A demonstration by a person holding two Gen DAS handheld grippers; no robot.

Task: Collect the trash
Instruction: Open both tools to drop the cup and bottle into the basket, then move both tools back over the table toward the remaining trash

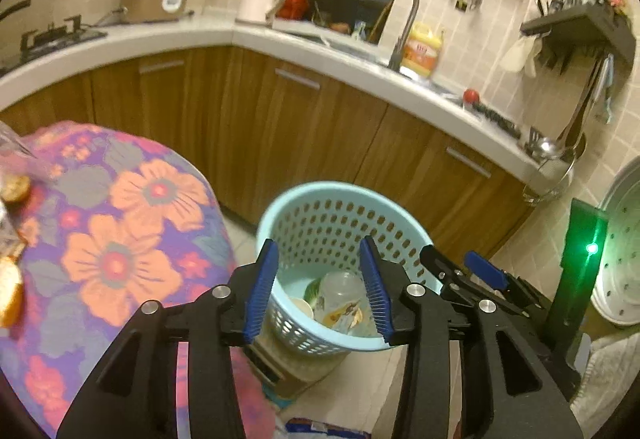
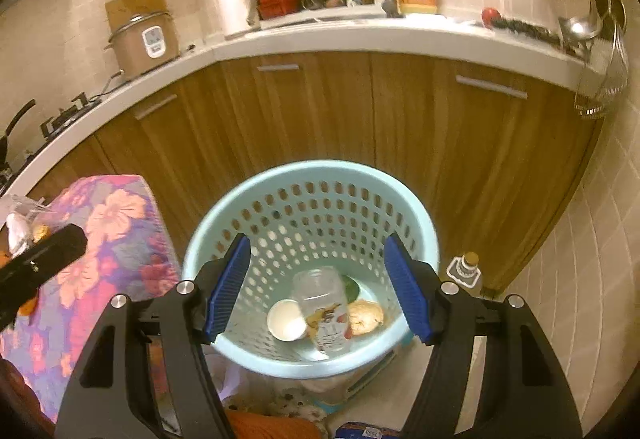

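Both my grippers are spread with nothing between their blue pads: my left gripper point(image 1: 318, 289) and my right gripper point(image 2: 318, 287) hang over the basket point(image 2: 240, 349). Just beyond my right fingertips, down on the basket's floor, lie a clear jar point(image 2: 326, 313), a white cup point(image 2: 286, 321), a crumpled brownish scrap point(image 2: 366, 315) and something green point(image 2: 352, 289). To my left sits a table with a flowered cloth point(image 1: 116, 227), with more scraps point(image 1: 16, 189) on it. Farther ahead run the wooden cabinets point(image 2: 320, 107) and the counter point(image 2: 360, 35).
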